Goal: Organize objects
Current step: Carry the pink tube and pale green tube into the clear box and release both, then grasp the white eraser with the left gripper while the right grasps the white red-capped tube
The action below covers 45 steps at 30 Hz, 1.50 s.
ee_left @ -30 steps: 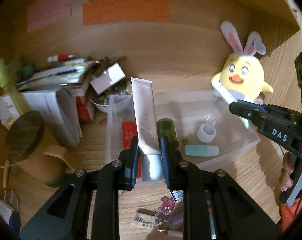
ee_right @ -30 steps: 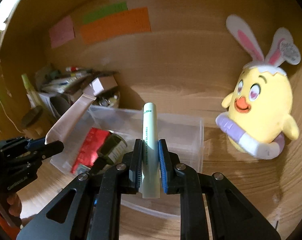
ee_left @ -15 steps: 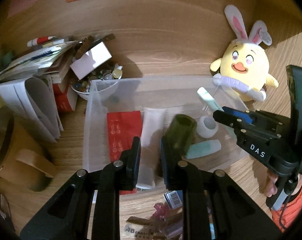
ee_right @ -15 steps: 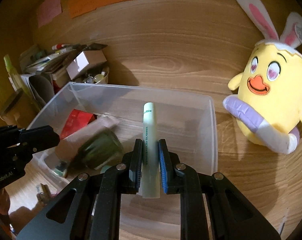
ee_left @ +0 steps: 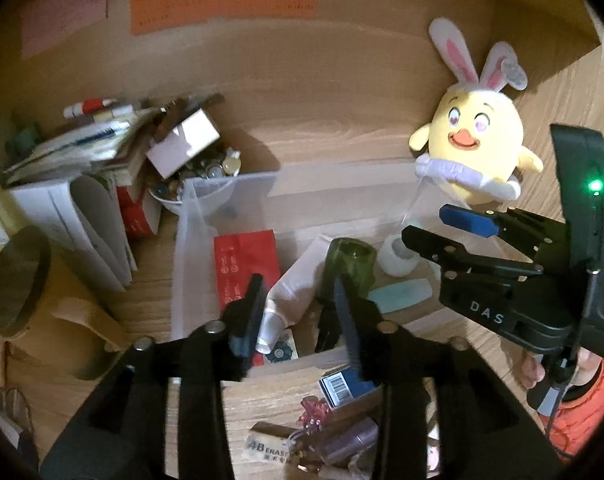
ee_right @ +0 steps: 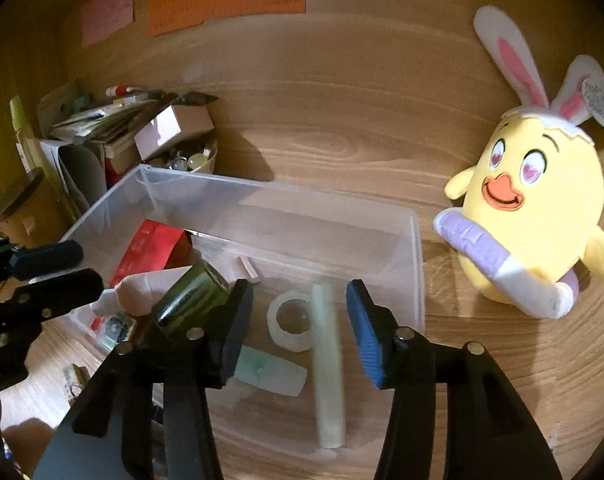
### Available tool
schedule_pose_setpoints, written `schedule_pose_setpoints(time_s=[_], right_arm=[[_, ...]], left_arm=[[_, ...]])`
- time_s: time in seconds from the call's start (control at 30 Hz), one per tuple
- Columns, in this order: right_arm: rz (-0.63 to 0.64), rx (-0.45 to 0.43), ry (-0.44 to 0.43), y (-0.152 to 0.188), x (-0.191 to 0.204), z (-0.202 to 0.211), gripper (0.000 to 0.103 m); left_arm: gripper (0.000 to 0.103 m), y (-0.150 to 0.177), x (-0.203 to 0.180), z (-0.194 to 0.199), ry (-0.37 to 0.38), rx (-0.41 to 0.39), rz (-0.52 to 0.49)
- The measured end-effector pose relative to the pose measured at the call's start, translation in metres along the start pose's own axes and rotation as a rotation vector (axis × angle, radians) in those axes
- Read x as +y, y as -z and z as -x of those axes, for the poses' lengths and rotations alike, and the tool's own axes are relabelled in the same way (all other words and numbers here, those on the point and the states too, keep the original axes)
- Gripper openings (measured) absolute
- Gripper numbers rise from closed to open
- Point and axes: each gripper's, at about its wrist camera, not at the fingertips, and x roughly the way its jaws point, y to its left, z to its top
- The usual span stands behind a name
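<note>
A clear plastic bin (ee_right: 416, 264) (ee_left: 182, 248) sits on the wooden desk. In it lie a pale green tube (ee_right: 328, 364), a white cream tube (ee_left: 298, 284) (ee_right: 138, 290), a dark green jar (ee_left: 348, 268) (ee_right: 190, 296), a red packet (ee_left: 246, 264) (ee_right: 152, 248), a white tape ring (ee_right: 290, 322) (ee_left: 398, 258) and a mint eraser-like block (ee_left: 398, 294) (ee_right: 270, 370). My left gripper (ee_left: 298, 312) is open and empty above the cream tube. My right gripper (ee_right: 298, 320) is open and empty above the pale green tube; it also shows in the left wrist view (ee_left: 430, 226).
A yellow chick plush with bunny ears (ee_right: 538, 216) (ee_left: 474, 148) stands right of the bin. A pile of papers, boxes and a bowl of small items (ee_left: 114, 168) sits left of it. An eraser, a barcode box and trinkets (ee_left: 314, 428) lie in front of the bin.
Both grippers opened. The pale green tube left my right gripper and now lies in the bin. The cream tube lies in the bin, free of my left gripper.
</note>
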Motion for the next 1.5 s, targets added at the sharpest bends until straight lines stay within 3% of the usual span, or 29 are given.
schedule_pose_setpoints(time_s=[0.23,0.33,0.67,0.87,1.1,1.5], right_arm=[[0.022,-0.043,0.001,0.002,0.006,0.027,0.059],[0.045,-0.070,0.010,0.008,0.010,0.043,0.063],[0.088,-0.097,-0.006,0.040,0.021,0.080,0.067],[0.106,-0.043,-0.020,0.075,0.028,0.080,0.067],[0.131,0.049,-0.046,0.113,0.036,0.074,0.067],[0.087,0.144,-0.142,0.136,0.038,0.064,0.064]], left_arm=[[0.081,0.006,-0.006,0.035,-0.030,-0.076,-0.015],[0.091,0.014,-0.009,0.045,-0.039,-0.088,-0.019],[0.093,0.052,-0.010,0.052,-0.041,-0.023,-0.024],[0.093,0.078,-0.007,0.046,-0.079,0.021,-0.055],[0.093,0.105,0.016,0.040,-0.099,0.086,-0.016],[0.093,0.117,0.032,0.013,-0.120,0.193,-0.003]])
